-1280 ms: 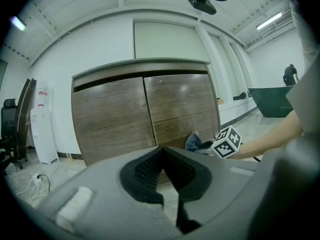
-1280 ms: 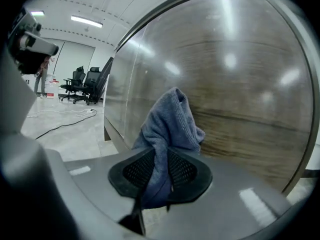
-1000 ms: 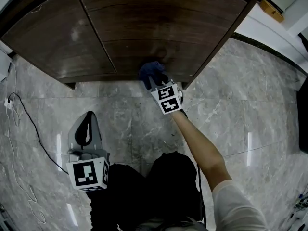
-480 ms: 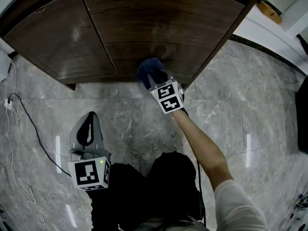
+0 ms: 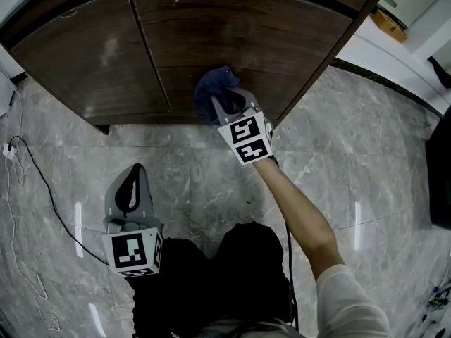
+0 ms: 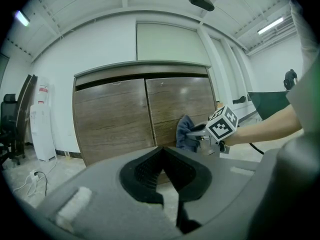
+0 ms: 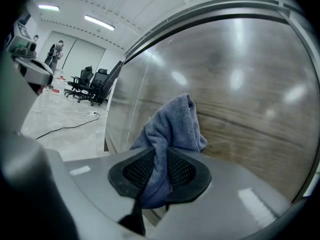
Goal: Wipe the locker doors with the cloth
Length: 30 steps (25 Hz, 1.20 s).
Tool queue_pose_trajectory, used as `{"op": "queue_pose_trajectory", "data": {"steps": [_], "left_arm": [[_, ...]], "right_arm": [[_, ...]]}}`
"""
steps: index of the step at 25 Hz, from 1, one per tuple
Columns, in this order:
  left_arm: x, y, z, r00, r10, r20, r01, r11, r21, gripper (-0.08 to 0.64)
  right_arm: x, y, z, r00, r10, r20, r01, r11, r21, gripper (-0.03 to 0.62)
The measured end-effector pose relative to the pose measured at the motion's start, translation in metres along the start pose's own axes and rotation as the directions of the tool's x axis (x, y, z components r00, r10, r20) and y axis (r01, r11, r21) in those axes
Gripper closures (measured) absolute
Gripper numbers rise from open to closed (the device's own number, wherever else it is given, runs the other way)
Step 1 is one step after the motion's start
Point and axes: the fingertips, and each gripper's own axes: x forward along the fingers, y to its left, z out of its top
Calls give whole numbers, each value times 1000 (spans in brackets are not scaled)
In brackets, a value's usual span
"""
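A dark wooden locker stands ahead with two doors, a left door [image 5: 91, 55] and a right door [image 5: 246, 27]. My right gripper [image 5: 220, 105] is shut on a blue cloth [image 5: 213, 85] and presses it against the lower left part of the right door. In the right gripper view the cloth [image 7: 172, 129] bunches up between the jaws against the wood [image 7: 250, 94]. My left gripper [image 5: 127, 192] hangs low over the floor, away from the locker, jaws closed together with nothing in them. From the left gripper view I see the locker [image 6: 115, 114], the cloth [image 6: 186, 133] and the right gripper [image 6: 197, 133].
Grey marble floor [image 5: 352, 167] spreads in front of the locker. A black cable [image 5: 42, 182] and a white plug [image 5: 10, 150] lie at the left. A white cabinet [image 6: 42, 124] stands left of the locker. Office chairs [image 7: 92, 86] stand far back.
My right gripper has moved the cloth up the right door and a little to the left. The left gripper has stayed about where it was.
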Motion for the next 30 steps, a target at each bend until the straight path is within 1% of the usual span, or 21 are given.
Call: {"op": "queue_pose_trajectory", "data": {"steps": [2, 7, 12, 15, 18, 21, 25, 30], "left_arm": [[-1, 0, 3, 1000, -3, 6, 3, 1000, 1, 560], [-2, 2, 3, 1000, -4, 20, 4, 1000, 4, 560], [-4, 4, 0, 1000, -8, 11, 8, 1000, 1, 560], [-5, 6, 1, 1000, -3, 10, 3, 1000, -2, 560], [-6, 8, 4, 999, 0, 32, 0, 1000, 7, 560], [-7, 8, 4, 1000, 2, 27, -2, 1000, -3, 560], [-8, 8, 8, 999, 0, 45, -1, 1000, 3, 560], [-11, 9, 9, 999, 4, 48, -4, 1000, -4, 560]], "right_arm": [[-3, -3, 16, 1000, -7, 22, 8, 1000, -16, 514], [-11, -12, 53, 996, -22, 82, 22, 1000, -3, 514], [-20, -19, 90, 991, -31, 128, 34, 999, -19, 514], [-24, -25, 109, 988, -28, 153, 29, 1000, -3, 512], [-28, -31, 126, 983, -33, 180, 33, 999, 5, 512], [-31, -34, 139, 980, -37, 195, 37, 999, 5, 512], [-34, -37, 157, 975, -37, 219, 37, 999, 5, 512], [-41, -42, 185, 965, -42, 261, 42, 999, 5, 512]]}}
